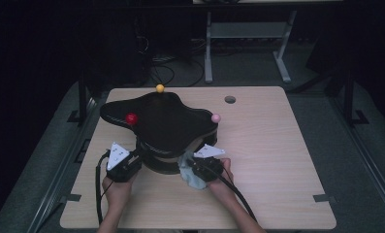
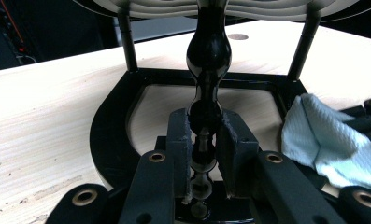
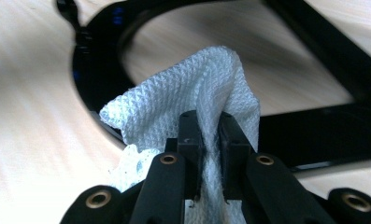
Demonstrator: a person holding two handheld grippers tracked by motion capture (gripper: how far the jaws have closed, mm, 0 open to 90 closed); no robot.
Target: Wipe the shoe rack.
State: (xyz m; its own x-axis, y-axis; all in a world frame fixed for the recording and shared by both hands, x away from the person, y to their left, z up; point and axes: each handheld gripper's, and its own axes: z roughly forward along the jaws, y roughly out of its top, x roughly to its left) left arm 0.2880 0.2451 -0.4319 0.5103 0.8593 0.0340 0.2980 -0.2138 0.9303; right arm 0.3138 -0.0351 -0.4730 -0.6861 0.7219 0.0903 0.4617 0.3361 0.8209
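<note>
A black stand with a wavy, lobed top (image 1: 166, 121) sits on the wooden table (image 1: 272, 145). A yellow ball (image 1: 159, 88), a red ball (image 1: 131, 118) and a pink ball (image 1: 216, 118) stand at the top's lobes. My left gripper (image 1: 137, 159) (image 2: 203, 135) is shut on the stand's glossy turned post (image 2: 208, 56), low down, above the black base frame (image 2: 110, 121). My right gripper (image 1: 191, 166) (image 3: 211, 126) is shut on a pale waffle-weave cloth (image 3: 174, 102) (image 1: 189, 175) (image 2: 323, 140), held against the base frame (image 3: 314, 128) under the top's right lobe.
A round cable hole (image 1: 230, 99) lies in the table at the back right. Thin black rods (image 2: 127, 42) join the base to the top. A desk frame (image 1: 248, 34) and cables lie on the dark floor beyond the table. Bare wood stretches to the right.
</note>
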